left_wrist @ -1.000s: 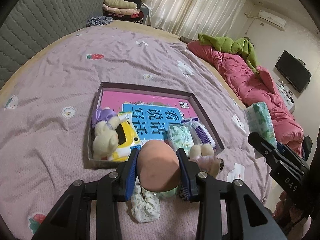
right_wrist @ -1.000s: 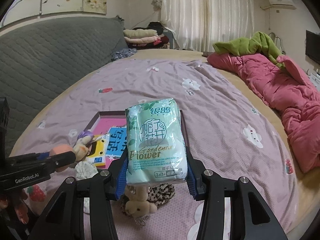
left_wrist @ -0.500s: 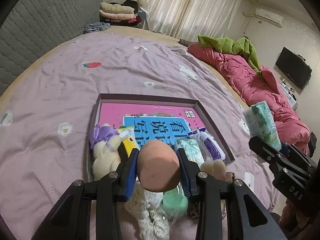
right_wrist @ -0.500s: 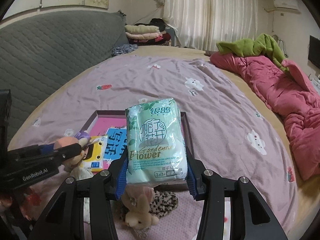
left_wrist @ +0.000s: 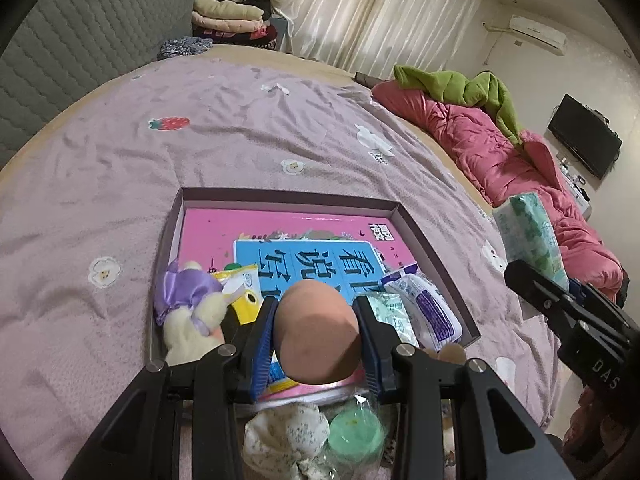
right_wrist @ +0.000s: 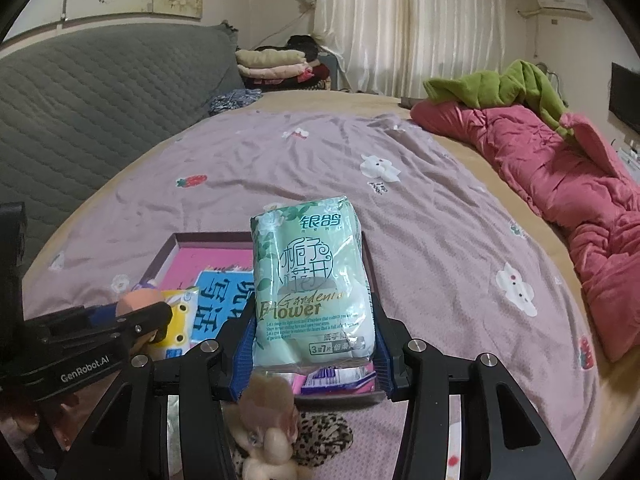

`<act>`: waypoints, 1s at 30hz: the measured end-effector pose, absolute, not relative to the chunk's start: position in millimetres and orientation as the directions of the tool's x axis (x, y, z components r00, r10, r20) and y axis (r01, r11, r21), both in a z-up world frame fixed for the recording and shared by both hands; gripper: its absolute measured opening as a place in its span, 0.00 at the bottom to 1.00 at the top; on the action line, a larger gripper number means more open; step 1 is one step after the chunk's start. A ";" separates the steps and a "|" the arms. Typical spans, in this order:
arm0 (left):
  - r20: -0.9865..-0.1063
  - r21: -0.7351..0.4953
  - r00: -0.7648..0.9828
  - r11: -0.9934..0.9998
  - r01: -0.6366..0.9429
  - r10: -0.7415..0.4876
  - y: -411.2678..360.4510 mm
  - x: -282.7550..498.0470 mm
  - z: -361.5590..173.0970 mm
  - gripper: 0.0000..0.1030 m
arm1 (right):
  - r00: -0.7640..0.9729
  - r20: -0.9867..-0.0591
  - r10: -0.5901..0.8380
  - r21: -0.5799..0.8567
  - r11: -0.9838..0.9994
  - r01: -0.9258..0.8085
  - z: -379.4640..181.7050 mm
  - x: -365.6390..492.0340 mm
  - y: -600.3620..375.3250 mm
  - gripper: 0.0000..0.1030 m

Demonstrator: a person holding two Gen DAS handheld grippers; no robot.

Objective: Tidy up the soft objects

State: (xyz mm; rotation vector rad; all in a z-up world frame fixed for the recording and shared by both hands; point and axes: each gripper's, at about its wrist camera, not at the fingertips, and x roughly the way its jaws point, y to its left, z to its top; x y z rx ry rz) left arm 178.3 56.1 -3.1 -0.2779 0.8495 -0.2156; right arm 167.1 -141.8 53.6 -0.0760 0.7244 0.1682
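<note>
Left claw (left_wrist: 316,334) clamped on peach sponge egg (left_wrist: 316,332) over the box (left_wrist: 288,200) (on bed); right claw (right_wrist: 314,344) grips green tissue pack (right_wrist: 312,280).

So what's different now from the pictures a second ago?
Both grippers moved forward toward the box. The left gripper now carries its peach sponge egg over the box's near edge; the right gripper brought the green tissue pack closer too. Both grips are unchanged, and the toys and packets in the box haven't moved.
</note>
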 end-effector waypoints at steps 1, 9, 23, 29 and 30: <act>-0.706 -0.332 0.640 0.940 0.080 -0.304 55.8 179.6 -3.5 0.37 | 0.737 -0.664 0.124 -0.011 0.984 -0.177 53.7 168.5 -141.8 0.49; -0.710 -0.341 0.628 0.936 0.091 -0.319 54.4 189.7 -14.9 0.37 | 0.746 -0.659 0.099 -0.030 0.987 -0.158 54.0 183.8 -142.0 0.49; -0.726 -0.362 0.593 0.927 0.100 -0.347 52.6 202.6 -36.6 0.37 | 0.722 -0.688 0.068 -0.076 0.983 -0.164 32.5 209.0 -132.5 0.49; -0.744 -0.342 0.570 0.932 0.122 -0.348 43.0 205.0 -42.1 0.37 | 0.681 -0.729 0.071 -0.089 0.976 -0.197 16.1 215.5 -124.9 0.49; -0.746 -0.339 0.567 0.932 0.128 -0.349 40.9 204.8 -42.2 0.37 | 0.676 -0.734 0.064 -0.103 0.974 -0.203 13.3 214.9 -122.6 0.49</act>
